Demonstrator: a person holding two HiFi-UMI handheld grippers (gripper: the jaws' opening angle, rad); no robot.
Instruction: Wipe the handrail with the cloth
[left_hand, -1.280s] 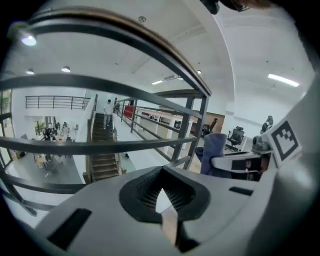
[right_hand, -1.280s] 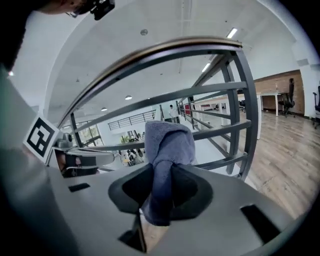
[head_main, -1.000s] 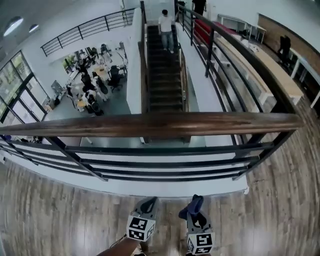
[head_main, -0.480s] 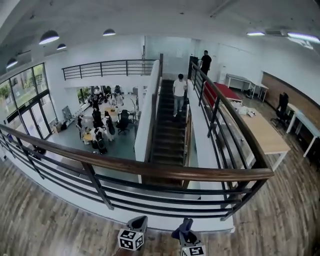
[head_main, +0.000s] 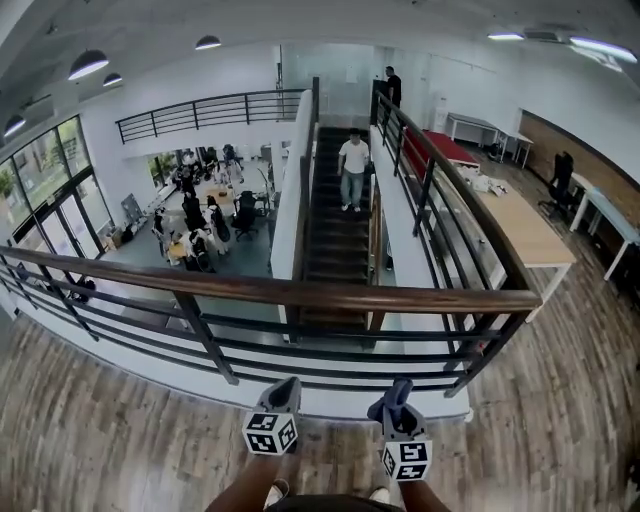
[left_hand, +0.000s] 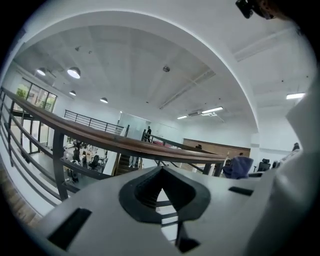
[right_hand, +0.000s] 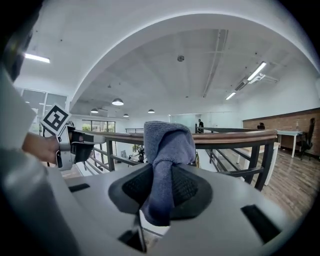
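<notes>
Change since before: left gripper (head_main: 287, 390) and right gripper (head_main: 398, 397) both sat higher in the head view than half a second earlier, and the person's shoes (head_main: 275, 490) had popped in at the bottom edge.
Left gripper: jaws pressed together on nothing, parked low beside the right one.
Right gripper: pinched tight on the blue cloth (right_hand: 167, 150), with a fat wad bunched above the jaws and a tail hanging below them.
Handrail (head_main: 300, 292): brown wooden top rail that ran left to right along the balcony edge, ahead of and above both grippers.
Cloth vs rail: in the right gripper view the wad overlapped the rail behind it, but the head view showed a clear gap, so I'd say they were apart, no contact yet.
Step in hand: looked like the approach, nothing wiped so far as I could judge.
How to do it well: lift the wad up and over so cloth, not jaw, lands on the top of the wood. Press lightly, then drag along the rail in one long pass, keeping the pinch firm so friction doesn't tug the cloth out.
Watch out: open drop past the rail; a lost cloth would likely be gone.
</notes>
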